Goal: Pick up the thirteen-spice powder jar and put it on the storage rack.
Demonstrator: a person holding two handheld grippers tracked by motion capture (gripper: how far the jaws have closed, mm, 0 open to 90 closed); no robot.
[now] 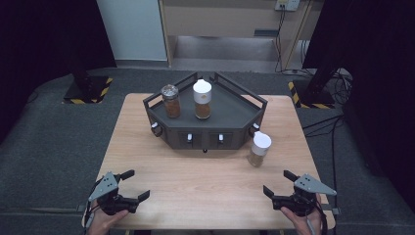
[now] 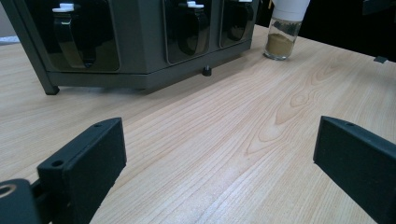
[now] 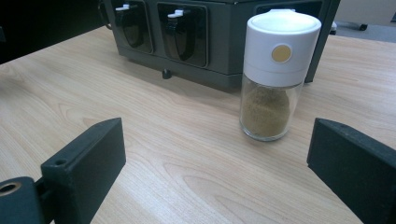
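Observation:
A glass spice jar with a white cap (image 1: 259,148) stands upright on the wooden table, just right of the dark corner rack (image 1: 230,117); it holds tan powder (image 3: 270,109) and is also seen far off from the left gripper (image 2: 283,35). On the rack stand a jar with a clear lid (image 1: 171,100) and a white-capped jar (image 1: 202,99). My right gripper (image 1: 277,182) rests near the front right, open, with nothing between its jaws, short of the loose jar. My left gripper (image 1: 135,184) sits at the front left, open and empty.
The rack's front face carries dark hooks with white tips (image 3: 180,28). Bare wood (image 1: 205,181) lies between the two grippers and the rack. The table's edges drop to a dark floor; cables (image 1: 337,122) lie at the right.

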